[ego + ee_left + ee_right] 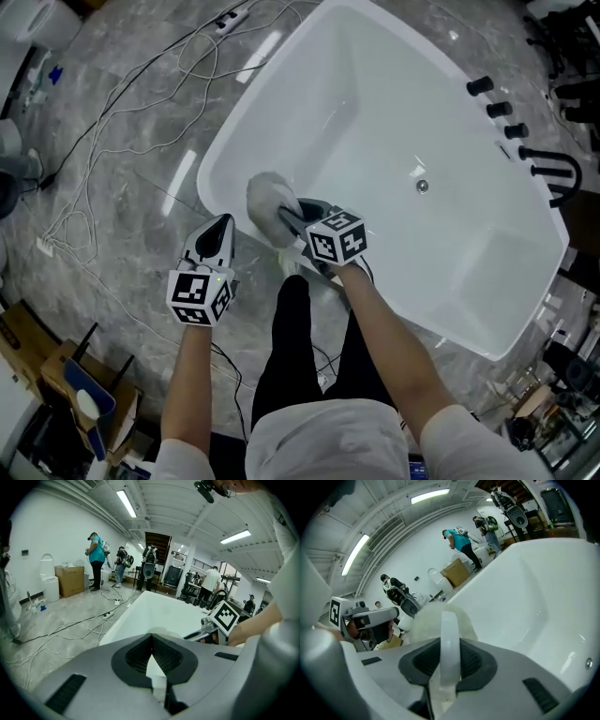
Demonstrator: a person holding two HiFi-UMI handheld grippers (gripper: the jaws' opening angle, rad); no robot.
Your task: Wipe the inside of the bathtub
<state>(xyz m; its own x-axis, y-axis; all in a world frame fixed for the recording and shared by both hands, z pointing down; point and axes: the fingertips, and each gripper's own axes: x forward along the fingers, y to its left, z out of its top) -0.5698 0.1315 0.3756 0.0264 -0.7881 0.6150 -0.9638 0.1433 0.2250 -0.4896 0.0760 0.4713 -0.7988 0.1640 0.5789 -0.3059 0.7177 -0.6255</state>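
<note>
In the head view, the white tub (394, 112) stands on the grey floor (122, 141) with nothing loose in it; only its drain (422, 186) shows in the bottom, and black taps (497, 108) stand along its far right rim. Your right tool (292, 220) reaches over the tub's near end and pinches the duster (269, 199), whose fluffy head lies at the inner side of that end, just below the rim. I cannot tell whether it presses on the wall. Your left tool (223, 225) hangs outside the tub, over the floor and just beside the rim, its jaws pressed together on nothing. Each tool's cube shows black-and-white square markers, the right cube (336, 236) and the left cube (199, 295). Cables (103, 122) trail over the floor to the left. In the left gripper view, the jaws meet at their tips with the tub's white rim beyond them. Your right tool's marker cube is at the right, and a brown box (70, 579) stands by the far wall, closed as far as can be seen. People stand further back. In the right gripper view, the jaws are clamped on the duster's white handle (450, 634), which runs up between them to the fluffy head, and the tub's bare inside fills the right.
</note>
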